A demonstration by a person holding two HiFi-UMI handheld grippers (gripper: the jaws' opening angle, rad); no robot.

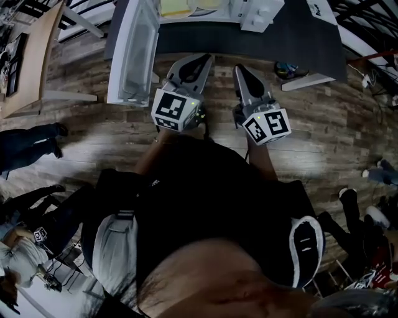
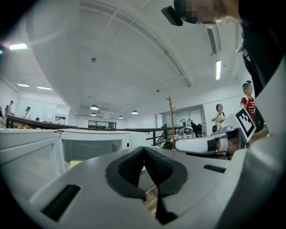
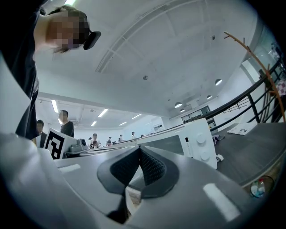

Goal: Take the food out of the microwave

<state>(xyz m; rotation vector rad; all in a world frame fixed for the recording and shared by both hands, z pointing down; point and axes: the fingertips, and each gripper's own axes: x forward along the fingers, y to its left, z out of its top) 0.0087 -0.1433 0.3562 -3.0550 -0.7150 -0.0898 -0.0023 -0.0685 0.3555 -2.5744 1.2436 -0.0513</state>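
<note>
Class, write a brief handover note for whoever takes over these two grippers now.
Left gripper: shut, empty.
Right gripper: shut, empty.
Both point level at the microwave, short of it.
Its door stands open at the left; pale yellow food lies inside.
Done: door open.
Left: open a gripper, reach in, grip the food, bring it out.

Bright ceiling strip lights; fisheye edges dark, head view dim.

Two tongs are showing, the left tongs [image 1: 204, 61] and the right tongs [image 1: 240, 68], before one microwave [image 1: 261, 13] on one surface [image 1: 311, 43].
</note>
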